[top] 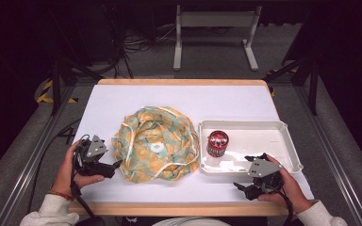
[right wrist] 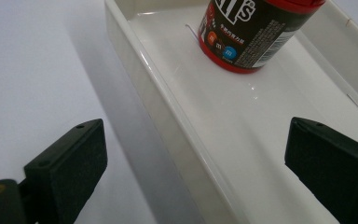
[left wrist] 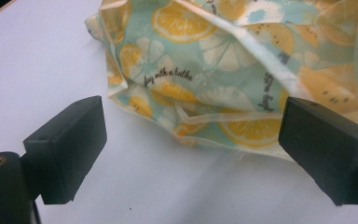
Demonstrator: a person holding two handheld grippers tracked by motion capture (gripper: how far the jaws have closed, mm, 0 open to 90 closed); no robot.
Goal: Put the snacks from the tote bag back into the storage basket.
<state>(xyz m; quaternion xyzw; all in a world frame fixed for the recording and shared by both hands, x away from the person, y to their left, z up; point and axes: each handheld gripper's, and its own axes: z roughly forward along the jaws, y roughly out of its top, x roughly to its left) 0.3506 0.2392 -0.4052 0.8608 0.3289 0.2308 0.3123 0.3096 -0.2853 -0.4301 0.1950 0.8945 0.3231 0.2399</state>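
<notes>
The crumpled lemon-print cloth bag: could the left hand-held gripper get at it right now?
Probably yes. The left hand-held gripper has its jaws open, pointing at the near edge of the crumpled lemon-print cloth bag, with bare white table between them.

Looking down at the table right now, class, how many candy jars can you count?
1. The candy jar stands upright in the left end of the white tray, right of the crumpled fruit-print bag. That bag could hide others.

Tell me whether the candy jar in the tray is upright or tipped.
Upright: the candy jar stands on its base in the white tray, red lid facing up.
</notes>
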